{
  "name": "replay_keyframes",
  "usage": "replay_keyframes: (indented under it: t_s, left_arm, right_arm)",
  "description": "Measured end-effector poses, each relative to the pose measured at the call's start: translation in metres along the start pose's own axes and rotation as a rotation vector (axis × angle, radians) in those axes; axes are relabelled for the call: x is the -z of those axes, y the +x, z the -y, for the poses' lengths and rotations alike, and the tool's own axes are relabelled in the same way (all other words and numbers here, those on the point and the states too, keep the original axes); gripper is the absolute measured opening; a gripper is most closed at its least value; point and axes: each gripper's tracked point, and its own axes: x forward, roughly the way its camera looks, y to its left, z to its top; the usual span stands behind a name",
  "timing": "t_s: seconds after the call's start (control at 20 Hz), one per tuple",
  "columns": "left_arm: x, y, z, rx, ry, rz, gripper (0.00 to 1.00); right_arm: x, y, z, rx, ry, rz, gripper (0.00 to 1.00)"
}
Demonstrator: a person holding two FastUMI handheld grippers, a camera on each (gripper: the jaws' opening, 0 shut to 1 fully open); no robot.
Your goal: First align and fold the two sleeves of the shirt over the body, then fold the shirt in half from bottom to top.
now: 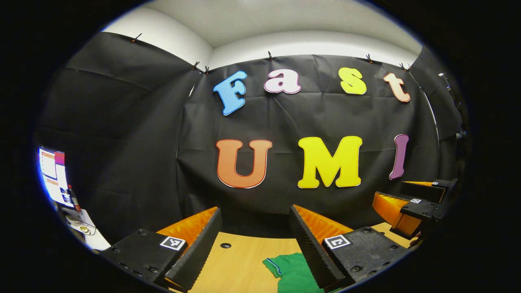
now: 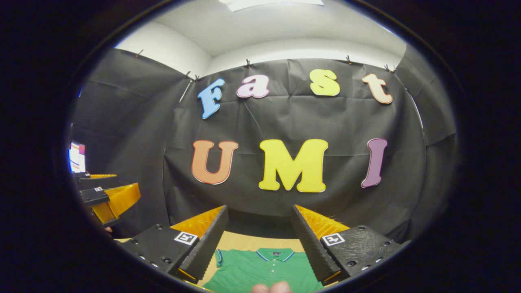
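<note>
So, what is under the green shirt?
The green shirt lies on a wooden table. Bare wood shows beside the sleeve and above the collar. What is beneath the cloth itself is covered.

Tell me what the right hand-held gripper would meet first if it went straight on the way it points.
Probably the black cloth wall: the open right hand-held gripper aims above the green shirt and the table, with nothing visible between. Depth is unclear.

A green polo shirt with a blue-and-white-trimmed collar lies flat on the wooden worktop, collar towards the far edge and placket facing up. One short sleeve, its cuff striped, lies spread out to the side.
</note>
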Motion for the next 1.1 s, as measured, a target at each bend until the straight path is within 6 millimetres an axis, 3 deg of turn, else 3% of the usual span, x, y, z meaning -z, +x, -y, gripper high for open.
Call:
replay_keyframes:
  t_s: [0.3, 0.65, 0.95, 1.1]
  left_arm:
    - [0.004, 0.011, 0.013, 0.009, 0.01, -0.004, 1.0]
    - [0.013, 0.03, 0.048, 0.073, 0.001, -0.013, 1.0]
    - [0.035, 0.04, 0.09, 0.161, -0.021, -0.026, 1.0]
    - [0.044, 0.048, 0.112, 0.2, -0.023, -0.048, 1.0]
  right_arm:
    - [0.01, 0.007, 0.029, 0.041, 0.01, -0.03, 0.96]
    - [0.017, 0.01, 0.072, 0.116, -0.004, -0.038, 0.96]
    - [0.05, 0.0, 0.121, 0.202, -0.056, -0.135, 0.95]
    - [0.084, -0.002, 0.136, 0.176, -0.042, -0.227, 0.95]
